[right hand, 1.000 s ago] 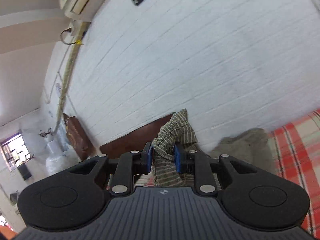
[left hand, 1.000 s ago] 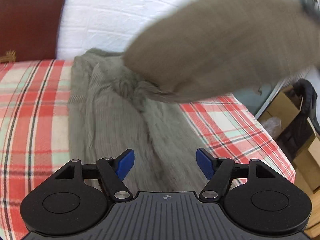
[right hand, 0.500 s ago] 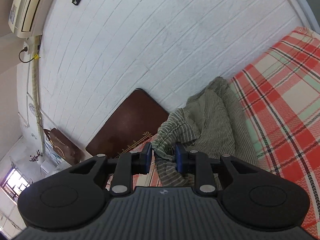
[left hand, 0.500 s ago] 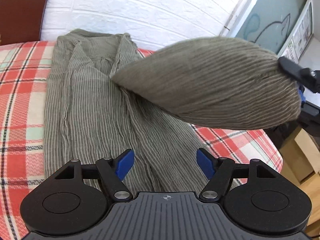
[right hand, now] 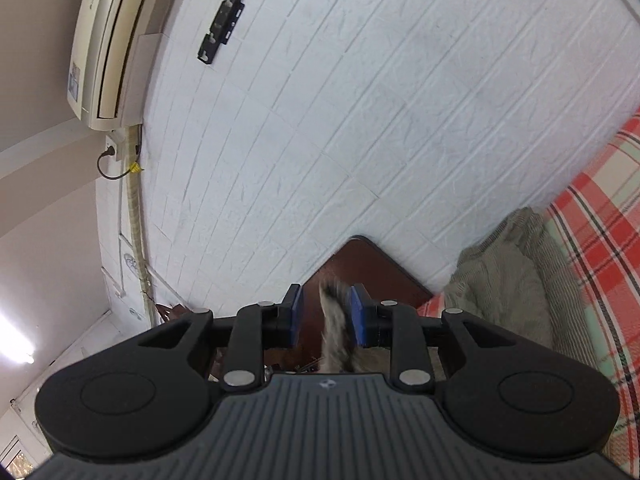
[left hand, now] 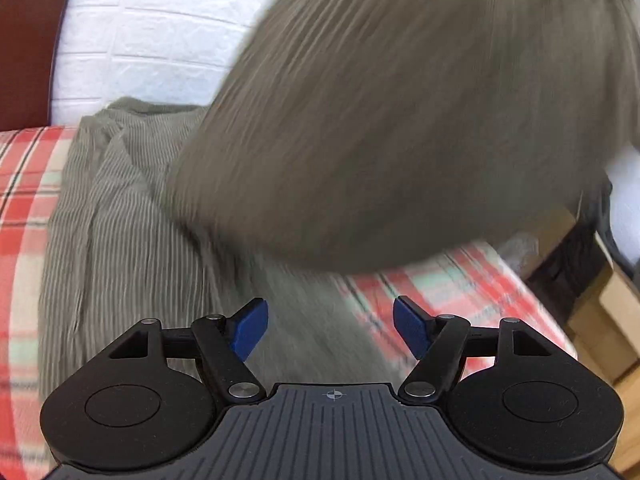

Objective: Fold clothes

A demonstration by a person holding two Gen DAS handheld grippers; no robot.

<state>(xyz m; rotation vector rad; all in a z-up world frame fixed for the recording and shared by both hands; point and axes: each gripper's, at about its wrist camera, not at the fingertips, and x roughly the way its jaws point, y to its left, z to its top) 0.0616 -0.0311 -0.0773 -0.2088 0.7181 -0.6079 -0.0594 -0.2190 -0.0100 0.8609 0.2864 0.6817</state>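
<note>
The lifted part of the grey-green striped garment (left hand: 400,120) now fills most of the left wrist view, blurred and much nearer the camera than half a second ago, when it hung as a smaller, sharper lobe off to the right. The rest of it lies crumpled on the red plaid bed cover (left hand: 24,216), bunched against the white brick wall (right hand: 360,120).

The left tongs (left hand: 330,330) are spread wide over the cloth with nothing between the blue pads, same as before. The right tongs (right hand: 326,316) have loosened: half a second ago they pinched a gathered hem, and now the pads stand a little apart, with a blurred strip of the garment in the gap beside the right-hand pad (right hand: 358,314). Whether it touches the pad, I cannot tell.

An air conditioner (right hand: 100,48) hangs high on the wall; it carries a sticker near its lower end, too small to read. A dark red-brown board (left hand: 28,48) leans by the wall.
</note>
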